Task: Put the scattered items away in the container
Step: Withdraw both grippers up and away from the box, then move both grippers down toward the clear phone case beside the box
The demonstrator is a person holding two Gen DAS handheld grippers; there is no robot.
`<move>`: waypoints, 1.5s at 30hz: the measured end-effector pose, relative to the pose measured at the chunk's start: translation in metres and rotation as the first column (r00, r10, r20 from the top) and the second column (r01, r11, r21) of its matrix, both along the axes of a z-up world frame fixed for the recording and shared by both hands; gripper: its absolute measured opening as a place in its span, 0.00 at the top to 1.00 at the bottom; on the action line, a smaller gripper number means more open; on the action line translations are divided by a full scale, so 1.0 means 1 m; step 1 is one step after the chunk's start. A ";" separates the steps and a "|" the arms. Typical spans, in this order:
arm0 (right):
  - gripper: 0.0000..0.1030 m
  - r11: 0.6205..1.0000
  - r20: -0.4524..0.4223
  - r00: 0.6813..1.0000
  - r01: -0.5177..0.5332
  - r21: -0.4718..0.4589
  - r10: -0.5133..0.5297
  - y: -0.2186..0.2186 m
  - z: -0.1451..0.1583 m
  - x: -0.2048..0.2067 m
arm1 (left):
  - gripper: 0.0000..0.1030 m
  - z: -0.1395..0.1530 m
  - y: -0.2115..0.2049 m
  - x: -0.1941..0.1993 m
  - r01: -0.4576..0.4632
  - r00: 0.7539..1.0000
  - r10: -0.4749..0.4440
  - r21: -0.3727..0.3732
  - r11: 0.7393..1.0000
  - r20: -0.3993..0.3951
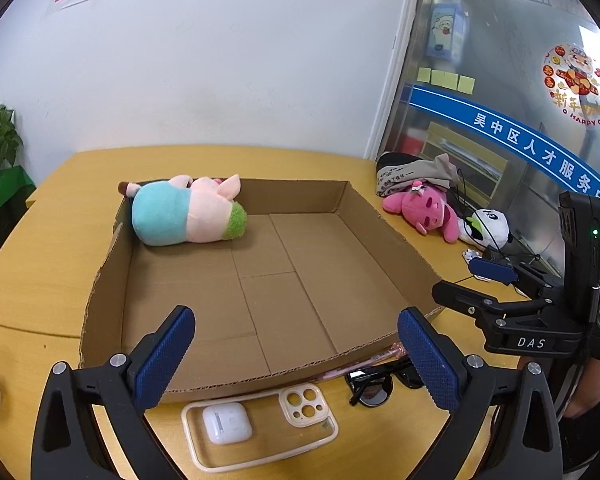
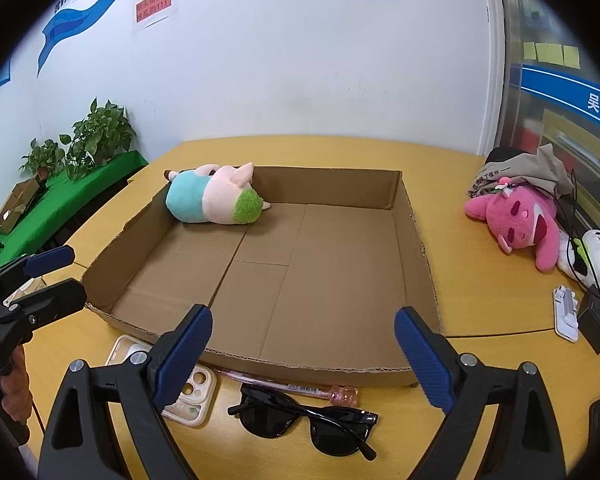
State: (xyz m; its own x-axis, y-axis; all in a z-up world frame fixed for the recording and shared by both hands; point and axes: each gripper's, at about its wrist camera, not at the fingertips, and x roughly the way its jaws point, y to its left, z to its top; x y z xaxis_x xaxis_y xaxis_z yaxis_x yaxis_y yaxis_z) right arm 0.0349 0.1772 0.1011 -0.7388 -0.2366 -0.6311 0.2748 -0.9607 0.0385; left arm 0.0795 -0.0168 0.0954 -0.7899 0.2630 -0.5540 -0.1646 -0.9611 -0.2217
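Fingers (image 1: 168, 356) of both grippers wide apart, empty.

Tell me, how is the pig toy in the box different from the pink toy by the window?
The pig plush lies inside the cardboard box; the pink plush lies outside it on the table. The pig plush is pale pink with a blue body and green end; the pink plush is bright pink all over. The pig plush lies alone; the pink plush touches a panda plush. Both are soft toys lying down.
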 end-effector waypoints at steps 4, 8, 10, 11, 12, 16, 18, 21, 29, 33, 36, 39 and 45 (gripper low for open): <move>0.09 1.000 -0.003 1.000 0.009 -0.006 -0.009 0.001 0.000 -0.002 | 0.00 0.000 -0.006 -0.002 -0.020 1.000 0.020 0.012 1.000 0.005; 0.09 1.000 0.002 1.000 0.013 -0.005 -0.013 0.001 -0.003 -0.004 | 0.00 -0.003 -0.005 -0.005 -0.021 1.000 0.021 0.006 1.000 0.011; 0.09 1.000 0.009 1.000 0.011 -0.006 -0.011 0.000 -0.004 -0.005 | 0.00 -0.004 -0.004 -0.006 -0.016 1.000 0.016 0.002 1.000 0.014; 0.09 1.000 0.011 1.000 0.010 -0.005 -0.010 0.000 -0.005 -0.006 | 0.00 -0.005 -0.003 -0.007 -0.010 1.000 0.010 0.001 1.000 0.016; 0.09 1.000 0.014 1.000 0.010 -0.004 -0.010 0.000 -0.005 -0.006 | 0.00 -0.006 -0.002 -0.008 -0.006 1.000 0.006 0.000 1.000 0.018; 0.09 1.000 0.025 1.000 0.010 -0.006 -0.009 -0.001 -0.009 -0.006 | 0.00 -0.007 -0.003 -0.009 0.003 1.000 -0.003 0.003 1.000 0.022; 0.09 1.000 0.036 0.999 0.008 -0.007 -0.007 -0.002 -0.012 -0.007 | 0.00 -0.009 -0.005 -0.009 0.006 1.000 -0.006 0.010 1.000 0.029; 0.09 1.000 0.056 0.998 -0.002 -0.009 0.003 -0.003 -0.017 -0.006 | 0.00 -0.014 -0.010 -0.006 0.006 0.999 -0.007 0.009 1.000 0.047; 0.09 0.979 0.201 0.958 -0.190 -0.078 0.203 -0.029 -0.059 0.011 | 0.00 -0.050 -0.030 0.016 -0.006 0.987 -0.003 0.054 0.999 0.162; 0.09 0.950 0.283 0.909 -0.278 -0.141 0.308 -0.050 -0.083 0.020 | 0.01 -0.074 -0.038 0.019 -0.026 0.973 0.010 0.067 0.997 0.229; 0.10 0.931 0.325 0.875 -0.310 -0.192 0.358 -0.064 -0.096 0.020 | 0.03 -0.090 -0.045 0.017 -0.034 0.964 0.008 0.097 0.995 0.266; 0.10 0.920 0.362 0.850 -0.314 -0.236 0.383 -0.073 -0.110 0.017 | 0.08 -0.107 -0.052 0.013 -0.046 0.948 -0.001 0.141 0.989 0.317; 0.11 0.923 0.393 0.842 -0.287 -0.257 0.371 -0.086 -0.130 0.004 | 0.38 -0.133 -0.059 0.004 -0.045 0.918 -0.031 0.182 0.982 0.396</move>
State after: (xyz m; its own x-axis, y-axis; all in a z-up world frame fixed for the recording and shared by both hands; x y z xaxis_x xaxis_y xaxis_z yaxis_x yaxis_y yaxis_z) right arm 0.0393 0.0909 -0.0285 -0.2649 -0.5575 -0.7868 0.4893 -0.7808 0.3885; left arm 0.0836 -0.0761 -0.0373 -0.5180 0.3853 -0.7636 -0.0202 -0.8980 -0.4395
